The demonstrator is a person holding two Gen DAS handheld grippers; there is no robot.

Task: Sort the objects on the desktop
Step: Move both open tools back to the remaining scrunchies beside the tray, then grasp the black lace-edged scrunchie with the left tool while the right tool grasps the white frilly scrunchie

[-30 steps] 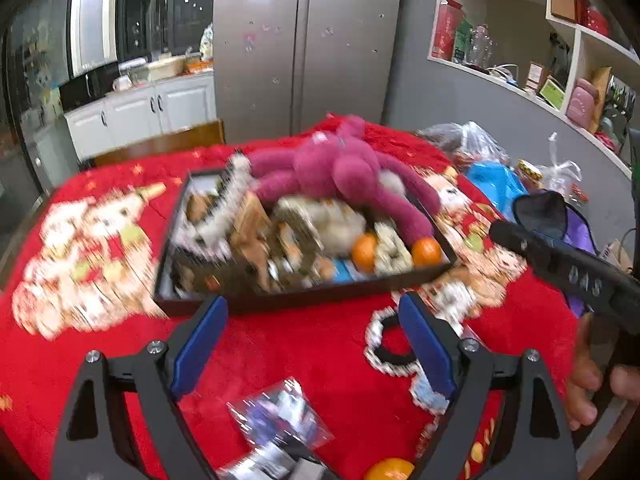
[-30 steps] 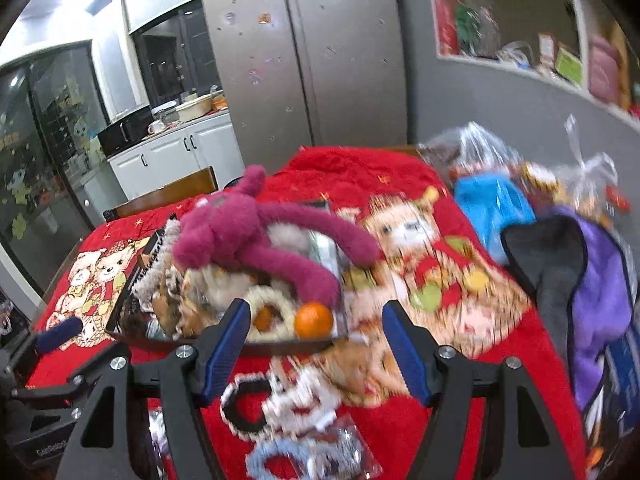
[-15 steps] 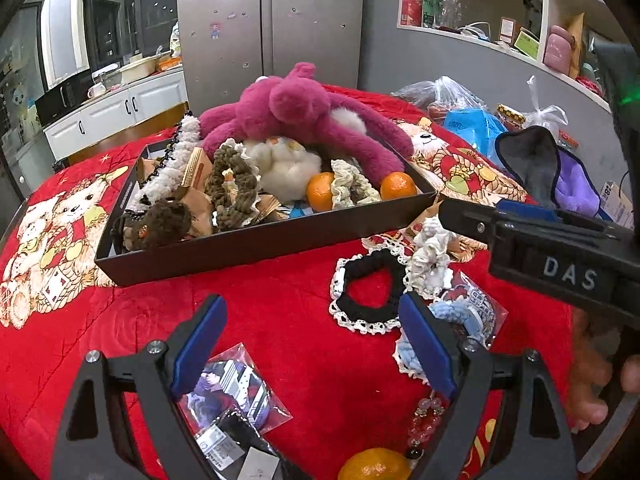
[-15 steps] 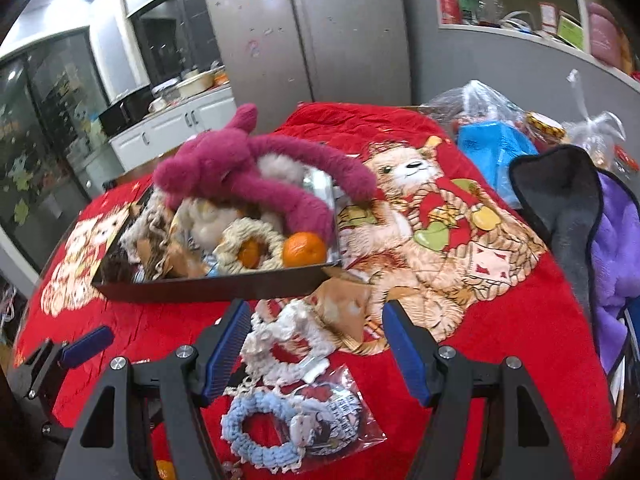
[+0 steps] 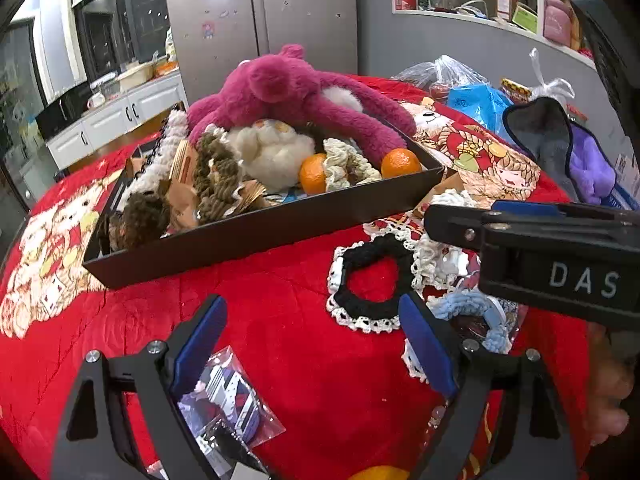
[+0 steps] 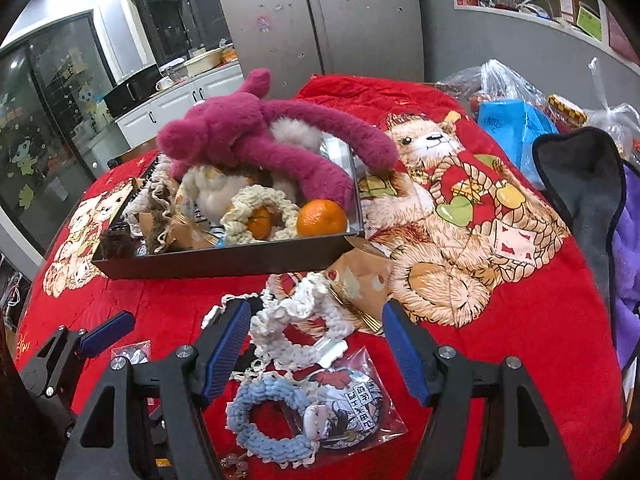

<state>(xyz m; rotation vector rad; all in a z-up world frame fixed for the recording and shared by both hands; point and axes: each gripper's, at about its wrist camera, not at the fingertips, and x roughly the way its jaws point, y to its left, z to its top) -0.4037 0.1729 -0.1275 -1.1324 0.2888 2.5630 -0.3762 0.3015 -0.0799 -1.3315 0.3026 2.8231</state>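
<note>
A black tray (image 5: 256, 236) (image 6: 224, 260) on the red cloth holds a magenta plush toy (image 5: 288, 92) (image 6: 256, 136), oranges (image 5: 401, 163) (image 6: 322, 218), scrunchies and paper bits. In front of it lie a black scrunchie (image 5: 372, 280), a white scrunchie (image 6: 304, 328), a blue scrunchie (image 6: 268, 424) and a badge in a clear bag (image 6: 352, 408). My left gripper (image 5: 312, 344) is open and empty above the cloth, beside the black scrunchie. My right gripper (image 6: 316, 352) is open and empty, its fingers either side of the white scrunchie; it also shows in the left wrist view (image 5: 532, 248).
A clear packet of cards (image 5: 228, 404) lies under my left gripper. An orange (image 5: 376, 472) sits at the near edge. Plastic bags (image 6: 504, 108) and a dark grey and purple cloth (image 6: 592, 200) crowd the table's right side. A fridge (image 6: 320, 16) stands behind.
Both grippers have come lower and closer to the loose items in front of the tray. The right gripper now straddles the white scrunchie. Both stay open.
</note>
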